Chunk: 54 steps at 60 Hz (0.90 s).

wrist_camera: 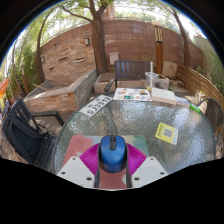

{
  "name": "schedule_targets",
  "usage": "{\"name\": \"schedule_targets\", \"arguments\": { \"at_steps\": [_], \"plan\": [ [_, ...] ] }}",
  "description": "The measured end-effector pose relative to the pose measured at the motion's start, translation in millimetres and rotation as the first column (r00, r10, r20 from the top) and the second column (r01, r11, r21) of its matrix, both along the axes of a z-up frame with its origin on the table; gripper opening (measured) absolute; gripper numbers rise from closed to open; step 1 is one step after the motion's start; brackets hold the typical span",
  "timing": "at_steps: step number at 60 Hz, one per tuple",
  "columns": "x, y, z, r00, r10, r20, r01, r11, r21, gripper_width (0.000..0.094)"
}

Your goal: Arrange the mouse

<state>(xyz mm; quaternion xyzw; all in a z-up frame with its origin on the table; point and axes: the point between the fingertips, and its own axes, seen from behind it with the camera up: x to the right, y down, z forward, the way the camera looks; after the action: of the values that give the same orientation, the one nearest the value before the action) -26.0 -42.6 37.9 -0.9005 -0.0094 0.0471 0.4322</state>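
Observation:
A blue computer mouse (pixel 112 150) with a dark scroll wheel sits between my two fingers, pointing away from me over the near part of a round glass table (pixel 140 120). My gripper (pixel 112 160) is shut on the mouse. Both fingers press its sides, and the magenta pads (pixel 89 159) flare out on either side. The frame does not show whether the mouse rests on the glass or is held just above it.
A yellow square item (pixel 166 132) lies ahead to the right. A white card (pixel 98 105) lies ahead to the left. Flat boxes (pixel 131 94) and a clear container (pixel 157 79) stand at the far edge. A black chair (pixel 22 126) is at the left, and a brick wall stands behind.

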Motion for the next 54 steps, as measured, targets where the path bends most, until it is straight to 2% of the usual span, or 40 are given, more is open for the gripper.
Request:
{"name": "schedule_targets", "arguments": {
  "at_steps": [6,8,10,12,15,16,19,24,37,54],
  "plan": [
    [-16,-7,-45,1.0,0.025,0.007,-0.024,0.998,-0.06,0.0451],
    [-21,-13,-52,1.0,0.02,0.001,-0.02,0.996,-0.082,0.0495],
    [-20,-13,-45,1.0,0.012,0.013,-0.011,0.998,-0.065,0.0525],
    [-16,-13,-38,1.0,0.0,0.031,0.001,0.998,-0.059,0.0619],
    [-17,-19,-24,0.999,-0.002,0.052,0.004,0.999,-0.043,0.083],
    [-17,-22,-19,0.998,-0.002,0.055,0.004,0.999,-0.039,0.0866],
    [-18,-29,2,0.998,-0.006,0.068,0.008,0.999,-0.033,0.0837],
    [-18,-49,43,0.995,-0.008,0.097,0.01,1.0,-0.021,0.086],
    [-24,-110,123,0.989,-0.02,0.144,0.022,1.0,-0.006,0.0845],
    [-26,-158,154,0.986,-0.032,0.165,0.034,0.999,-0.007,0.085]
  ]
}}
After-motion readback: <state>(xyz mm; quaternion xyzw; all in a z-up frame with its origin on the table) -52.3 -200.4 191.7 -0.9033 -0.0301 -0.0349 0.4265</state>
